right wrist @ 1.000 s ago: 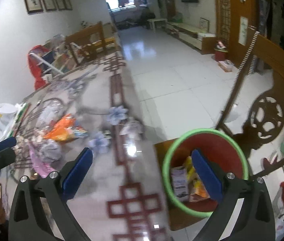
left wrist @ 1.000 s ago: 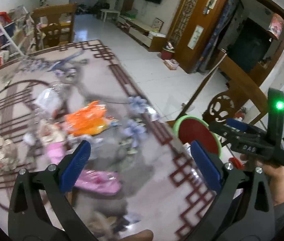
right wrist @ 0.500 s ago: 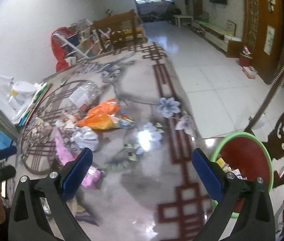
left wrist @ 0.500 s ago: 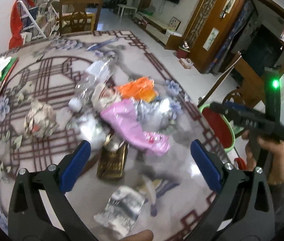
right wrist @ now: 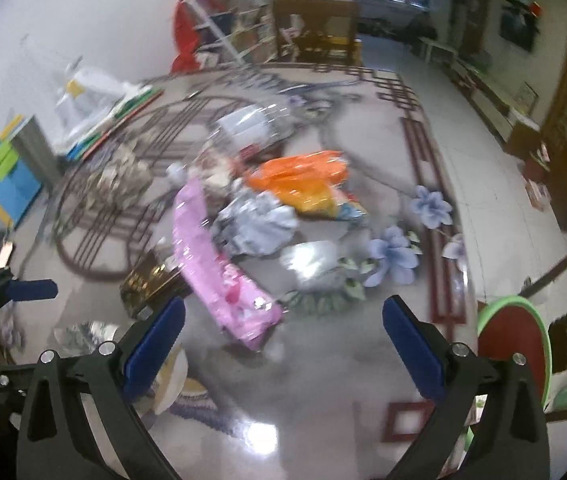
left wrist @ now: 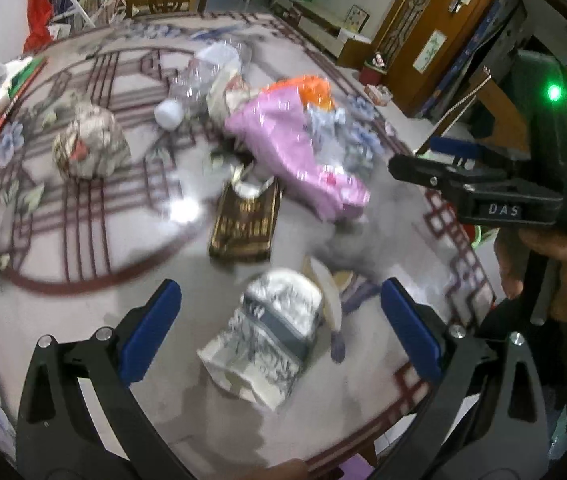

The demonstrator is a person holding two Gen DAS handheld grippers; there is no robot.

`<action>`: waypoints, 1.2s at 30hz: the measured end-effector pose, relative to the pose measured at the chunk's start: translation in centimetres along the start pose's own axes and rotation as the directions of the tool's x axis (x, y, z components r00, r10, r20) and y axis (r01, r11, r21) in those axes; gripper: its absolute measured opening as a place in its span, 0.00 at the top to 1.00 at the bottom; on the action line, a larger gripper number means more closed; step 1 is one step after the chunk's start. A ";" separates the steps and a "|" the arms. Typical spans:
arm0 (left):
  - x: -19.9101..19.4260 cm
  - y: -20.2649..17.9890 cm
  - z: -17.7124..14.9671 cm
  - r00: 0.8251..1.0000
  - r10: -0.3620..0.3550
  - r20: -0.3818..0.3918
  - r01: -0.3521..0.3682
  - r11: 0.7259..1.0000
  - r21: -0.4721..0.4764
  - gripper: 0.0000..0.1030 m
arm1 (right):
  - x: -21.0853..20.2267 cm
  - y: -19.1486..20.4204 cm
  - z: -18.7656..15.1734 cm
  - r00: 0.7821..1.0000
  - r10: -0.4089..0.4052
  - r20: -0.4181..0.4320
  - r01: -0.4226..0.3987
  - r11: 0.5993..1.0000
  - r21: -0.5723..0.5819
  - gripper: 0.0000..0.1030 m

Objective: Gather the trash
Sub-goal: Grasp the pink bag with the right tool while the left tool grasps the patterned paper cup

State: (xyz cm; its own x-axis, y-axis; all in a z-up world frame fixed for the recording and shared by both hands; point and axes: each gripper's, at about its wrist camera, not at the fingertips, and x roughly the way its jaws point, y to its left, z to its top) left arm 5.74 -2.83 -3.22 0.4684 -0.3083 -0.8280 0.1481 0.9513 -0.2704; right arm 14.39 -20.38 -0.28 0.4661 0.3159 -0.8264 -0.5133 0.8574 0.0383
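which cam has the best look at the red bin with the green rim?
Right wrist. The red bin sits at the right edge beside the table, its green rim and part of the red inside visible, blurred. The left wrist view shows only a green sliver of rim, hidden behind the right tongs.

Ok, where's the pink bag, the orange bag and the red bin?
pink bag [right wrist: 219, 276], right wrist view, middle of its glossy face.
orange bag [right wrist: 303, 178], right wrist view, centre of the crinkled plastic.
red bin [right wrist: 513, 344], right wrist view, its red inside below the green rim.
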 end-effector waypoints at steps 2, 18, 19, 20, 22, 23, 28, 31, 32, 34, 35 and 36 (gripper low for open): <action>0.5 0.1 -0.6 1.000 0.006 -0.015 -0.006 1.000 0.003 0.05 | 0.4 1.0 -0.3 1.000 0.009 -0.012 -0.010 0.999 -0.038 0.07; 3.8 0.9 -2.7 0.992 0.096 -0.082 -0.093 0.995 0.035 0.05 | 5.3 4.4 -1.8 0.995 -0.021 -0.098 0.000 0.977 -0.213 0.07; 4.0 1.1 -2.7 0.992 0.095 -0.084 -0.093 0.995 0.036 0.05 | 5.7 4.5 -1.9 0.994 -0.032 -0.104 0.008 0.975 -0.224 0.07; 4.1 1.1 -2.8 0.992 0.095 -0.085 -0.092 0.995 0.037 0.05 | 5.9 4.5 -1.9 0.994 -0.038 -0.107 0.012 0.973 -0.233 0.07; 4.4 1.1 -2.9 0.991 0.101 -0.087 -0.098 0.994 0.041 0.06 | 6.4 4.8 -1.8 0.993 -0.044 -0.111 0.016 0.969 -0.246 0.07; 4.5 1.0 -3.0 0.991 0.106 -0.083 -0.102 0.994 0.045 0.07 | 6.6 4.8 -1.8 0.993 -0.048 -0.110 0.019 0.968 -0.249 0.08; 4.5 0.7 -3.4 0.989 0.133 -0.062 -0.128 0.989 0.075 0.12 | 7.1 5.1 -1.7 0.994 -0.055 -0.099 0.026 0.963 -0.268 0.14; 4.5 0.7 -3.1 0.988 0.147 -0.050 -0.143 0.987 0.078 0.18 | 7.3 5.3 -1.6 0.993 -0.047 -0.105 0.017 0.962 -0.272 0.17; 4.5 0.7 -3.0 0.987 0.152 -0.045 -0.148 0.986 0.077 0.20 | 7.5 5.5 -1.6 0.992 -0.046 -0.113 0.014 0.961 -0.275 0.19; 4.5 0.8 -2.8 0.986 0.160 -0.036 -0.157 0.984 0.079 0.24 | 7.8 5.6 -1.9 0.990 -0.045 -0.131 0.006 0.959 -0.284 0.24; 4.5 0.9 -2.7 0.986 0.164 -0.031 -0.162 0.984 0.079 0.28 | 7.9 5.7 -1.9 0.990 -0.046 -0.137 0.004 0.958 -0.288 0.30; 4.4 1.0 -2.5 0.986 0.166 -0.027 -0.163 0.984 0.073 0.32 | 8.1 5.8 -2.1 0.988 -0.047 -0.144 0.003 0.957 -0.291 0.33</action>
State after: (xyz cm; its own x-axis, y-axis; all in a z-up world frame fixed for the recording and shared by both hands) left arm 5.75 -3.26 -8.42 0.4627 -0.1464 -0.8743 0.1324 0.9866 -0.0952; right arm 13.69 -13.72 -7.87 0.3812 0.2131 -0.8996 -0.6994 0.7029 -0.1298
